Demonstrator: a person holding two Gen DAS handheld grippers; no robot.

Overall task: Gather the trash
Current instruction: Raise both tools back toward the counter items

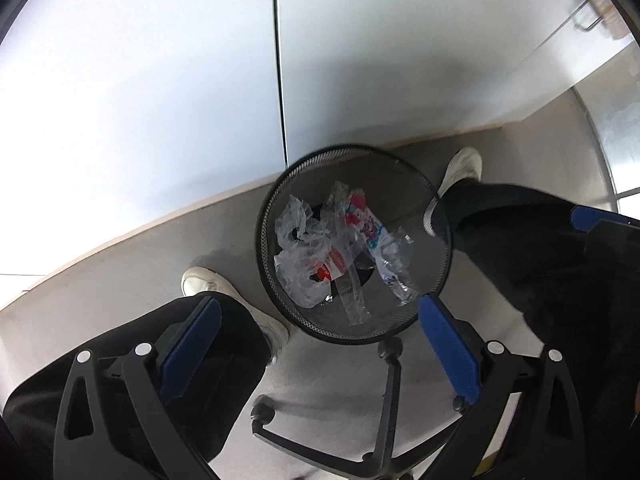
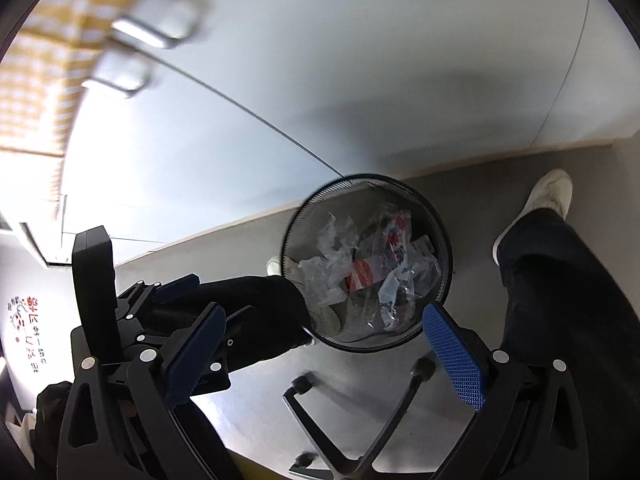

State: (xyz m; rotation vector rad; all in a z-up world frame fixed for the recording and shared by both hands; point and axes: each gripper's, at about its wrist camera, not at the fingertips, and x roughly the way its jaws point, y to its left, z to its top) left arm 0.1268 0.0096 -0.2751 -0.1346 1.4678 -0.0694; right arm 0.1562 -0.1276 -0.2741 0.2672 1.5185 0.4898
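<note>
Below both grippers' spread fingers (image 1: 448, 348), crumpled plastic trash (image 1: 340, 248) inside mesh bin (image 1: 276, 200).

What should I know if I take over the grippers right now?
Left gripper: open, holding nothing, above the bin.
Right gripper: open, holding nothing, beside the left one.
Trash: crumpled clear plastic wrappers and a squashed bottle lie inside the black mesh bin on the floor, between the person's white shoes.
Done: this trash is binned.
Left: no other trash in view; look around for more.
</note>
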